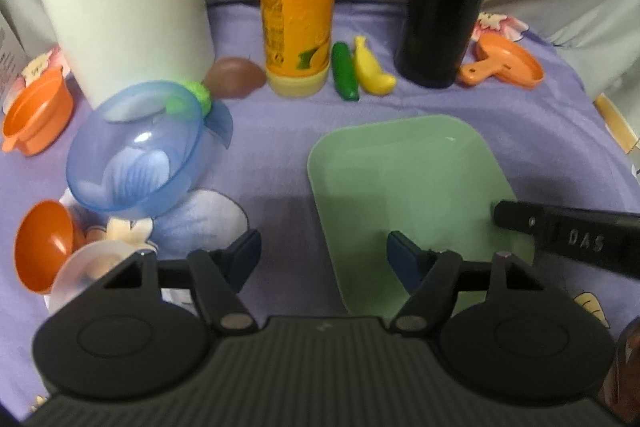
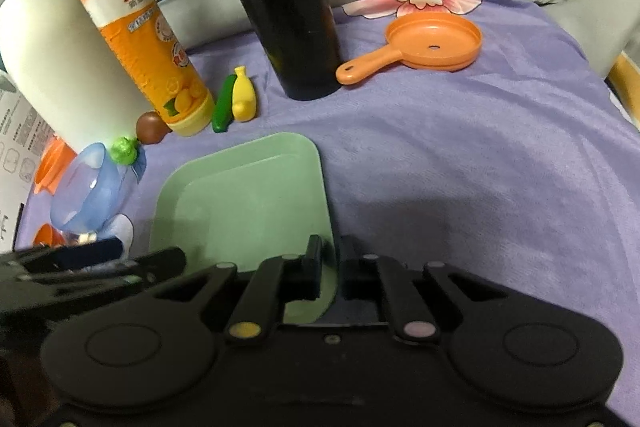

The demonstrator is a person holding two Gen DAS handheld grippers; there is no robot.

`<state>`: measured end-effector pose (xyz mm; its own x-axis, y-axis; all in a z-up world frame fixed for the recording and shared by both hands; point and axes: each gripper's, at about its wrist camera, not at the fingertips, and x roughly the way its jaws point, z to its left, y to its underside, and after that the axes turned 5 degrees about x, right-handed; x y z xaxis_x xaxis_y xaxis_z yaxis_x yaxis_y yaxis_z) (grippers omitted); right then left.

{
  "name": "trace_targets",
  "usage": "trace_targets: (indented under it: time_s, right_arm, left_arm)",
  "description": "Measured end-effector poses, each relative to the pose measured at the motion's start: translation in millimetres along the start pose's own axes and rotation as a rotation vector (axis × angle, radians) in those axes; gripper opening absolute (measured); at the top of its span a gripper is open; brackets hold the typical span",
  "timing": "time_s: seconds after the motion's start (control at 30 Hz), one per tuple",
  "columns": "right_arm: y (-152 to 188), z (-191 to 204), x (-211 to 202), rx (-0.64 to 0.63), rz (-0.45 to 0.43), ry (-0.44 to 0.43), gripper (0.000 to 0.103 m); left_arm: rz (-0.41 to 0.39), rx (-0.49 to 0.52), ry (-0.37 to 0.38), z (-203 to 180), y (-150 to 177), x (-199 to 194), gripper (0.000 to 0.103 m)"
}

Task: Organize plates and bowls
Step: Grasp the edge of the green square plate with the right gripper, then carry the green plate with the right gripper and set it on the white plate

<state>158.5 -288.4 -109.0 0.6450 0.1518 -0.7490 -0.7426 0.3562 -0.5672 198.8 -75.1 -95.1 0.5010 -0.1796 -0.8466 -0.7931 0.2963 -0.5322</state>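
The right gripper [image 2: 328, 267] is pinching the green plate's [image 2: 240, 195] near right edge; the left gripper [image 1: 324, 251] is gaping wide and empty, the blue bowl [image 1: 136, 147] lying ahead-left of it.

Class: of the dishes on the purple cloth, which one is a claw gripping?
The green square plate: the right claw pinches its near edge. The blue bowl lies tilted and untouched.

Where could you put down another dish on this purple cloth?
The widest bare cloth lies right of the green plate, below the orange toy pan. The left is crowded: blue bowl, orange cups, bottles and toy vegetables.
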Motion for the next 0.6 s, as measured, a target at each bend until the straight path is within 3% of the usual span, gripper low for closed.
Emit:
trace_targets:
  time_s: [0.23, 0.3, 0.33, 0.6]
  right_arm:
    - [-3.7, 3.7, 8.2, -0.014, -0.030, -0.007, 0.014]
    - [-3.6, 4.1, 9.3, -0.012, -0.036, -0.005, 0.014]
    - [-3.3, 4.8, 9.3, -0.010, -0.038, -0.002, 0.015]
    - [-4.0, 8.9, 10.0, -0.023, -0.034, 0.010, 0.016]
  left_arm:
    - [-0.010, 0.020, -0.008, -7.4, -1.8, 7.1, 0.066]
    - [-0.019, 0.035, 0.003, -12.2, -3.8, 7.3, 0.055]
    - [-0.023, 0.049, 0.012, -15.7, -4.6, 6.7, 0.044]
    - [-0.026, 0.039, 0.028, -12.0, -4.7, 5.1, 0.034]
